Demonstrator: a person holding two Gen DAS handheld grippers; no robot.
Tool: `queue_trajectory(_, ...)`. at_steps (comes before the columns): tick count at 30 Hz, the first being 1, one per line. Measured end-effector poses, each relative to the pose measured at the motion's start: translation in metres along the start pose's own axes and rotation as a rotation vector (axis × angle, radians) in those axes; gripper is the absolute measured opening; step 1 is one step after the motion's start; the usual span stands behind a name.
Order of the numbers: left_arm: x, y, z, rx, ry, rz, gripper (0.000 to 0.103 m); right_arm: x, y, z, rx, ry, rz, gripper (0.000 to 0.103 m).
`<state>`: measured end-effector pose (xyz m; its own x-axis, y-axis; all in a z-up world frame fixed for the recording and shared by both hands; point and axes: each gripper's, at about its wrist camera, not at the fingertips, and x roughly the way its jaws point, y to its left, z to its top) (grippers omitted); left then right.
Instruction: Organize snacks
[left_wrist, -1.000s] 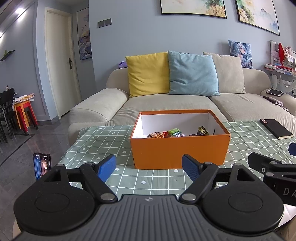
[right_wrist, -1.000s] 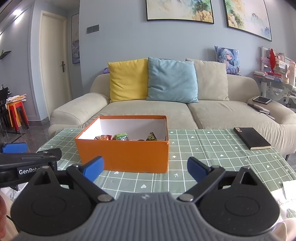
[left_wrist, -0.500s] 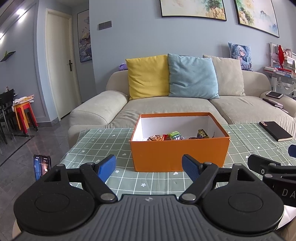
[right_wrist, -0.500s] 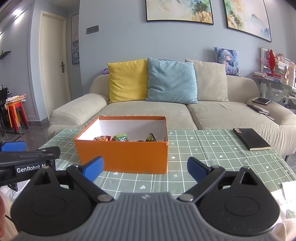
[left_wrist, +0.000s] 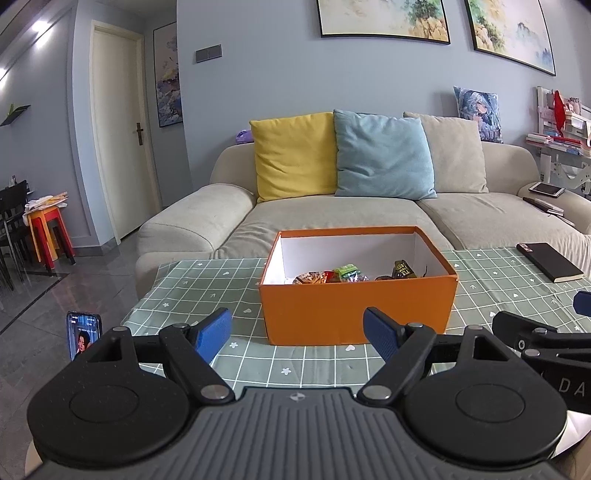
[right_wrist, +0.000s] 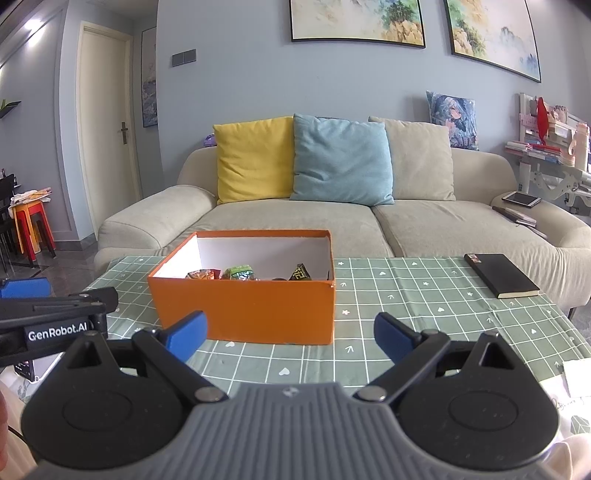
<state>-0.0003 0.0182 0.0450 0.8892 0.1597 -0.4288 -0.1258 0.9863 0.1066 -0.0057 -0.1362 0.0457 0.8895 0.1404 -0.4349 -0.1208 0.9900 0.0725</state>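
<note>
Wrapped snacks (left_wrist: 334, 275) lie bunched in the orange box (left_wrist: 358, 314) at mid-table; none shows on the cloth. My left gripper (left_wrist: 297, 332) and right gripper (right_wrist: 290, 338) hover near it, spread, empty. Either sorting awaits, or packing's finished.

A pale blue-grey wall (left_wrist: 277, 85) stood behind a beige sofa (left_wrist: 332, 218) that carried a yellow cushion (left_wrist: 293, 155), a blue cushion (left_wrist: 382, 155) and a beige cushion (left_wrist: 458, 155) in a row. Two framed landscape paintings (left_wrist: 384, 18) hung above it. At the left was a closed cream door (left_wrist: 118, 140), with another framed picture (left_wrist: 169, 74) and a dark switch plate (left_wrist: 208, 53) beside it. The floor (left_wrist: 33, 314) was dark and glossy. Red and orange stools (left_wrist: 50, 236) stood stacked at the far left, near dark chairs. A ceiling light (left_wrist: 38, 26) glowed at the upper left. Shelves with books (right_wrist: 543, 147) filled the far right
</note>
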Motion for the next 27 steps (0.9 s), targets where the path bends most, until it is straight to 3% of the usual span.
queue_trajectory(27,-0.0003,0.0014,-0.0007,-0.008,-0.008,0.015,0.095,0.0048,-0.0008,-0.0037,0.006,0.015,-0.001,0.094)
